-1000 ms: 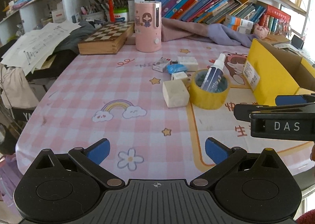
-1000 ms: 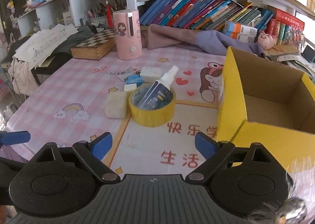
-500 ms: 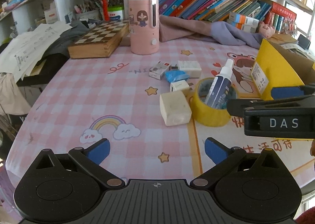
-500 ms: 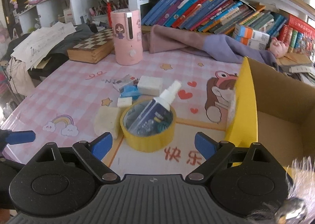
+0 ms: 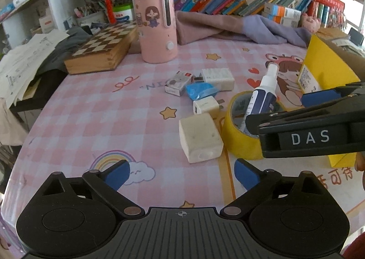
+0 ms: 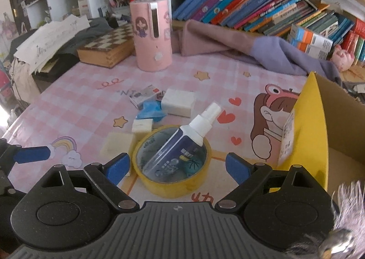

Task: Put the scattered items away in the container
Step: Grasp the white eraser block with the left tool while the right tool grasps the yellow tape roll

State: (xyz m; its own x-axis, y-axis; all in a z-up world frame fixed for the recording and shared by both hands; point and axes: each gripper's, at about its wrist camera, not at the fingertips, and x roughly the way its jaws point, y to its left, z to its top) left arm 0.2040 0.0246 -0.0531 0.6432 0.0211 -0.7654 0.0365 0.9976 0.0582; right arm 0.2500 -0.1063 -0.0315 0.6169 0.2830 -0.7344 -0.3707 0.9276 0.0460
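Both grippers are empty with jaws apart; the left gripper has just narrowed slightly with nothing between, and the right gripper is lined up on the tape roll, probably the first pick. One spray bottle leans inside the roll. Beyond lie two white blocks, one charger, one blue wrapper and one small carton, all scattered outside the yellow box at right, which appears empty.

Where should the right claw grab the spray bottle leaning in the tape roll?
Probably the white neck of the spray bottle, from above: it sticks out over the rim of the yellow tape roll, while the lower body sits inside the ring. Right claw is open.
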